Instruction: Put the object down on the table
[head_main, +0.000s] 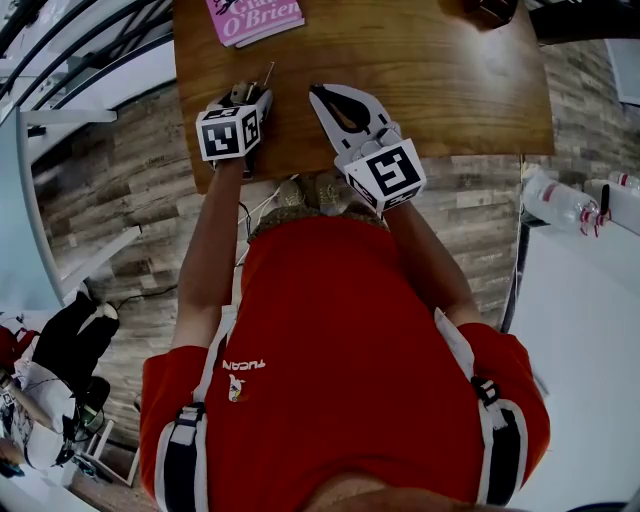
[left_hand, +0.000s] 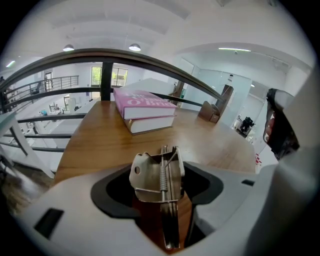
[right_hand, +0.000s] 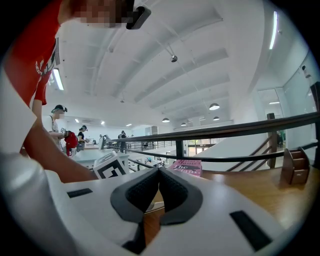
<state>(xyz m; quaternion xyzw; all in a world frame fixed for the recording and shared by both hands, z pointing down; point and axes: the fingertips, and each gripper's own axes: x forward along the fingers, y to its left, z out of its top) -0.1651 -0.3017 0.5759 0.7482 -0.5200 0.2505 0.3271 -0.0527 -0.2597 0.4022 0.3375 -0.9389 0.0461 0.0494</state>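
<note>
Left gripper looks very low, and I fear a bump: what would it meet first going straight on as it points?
The metal spring clip between the open jaws of the left gripper, then, likely at once, the wooden table under it. The pink books lie further off.

Wooden table (head_main: 450, 90) up top, pink book (head_main: 255, 18) on it at frame edge, left gripper (head_main: 248, 97) at near edge, metal clip (head_main: 263, 80) at its tip, right gripper (head_main: 322, 98) beside, red shirt (head_main: 340, 330) below

Silver metal spring clip (left_hand: 156, 172) between the left gripper (left_hand: 161, 192) jaws, near edge of the brown wooden table (left_hand: 100, 145), pink hardcover book (left_hand: 145, 102) way behind
</note>
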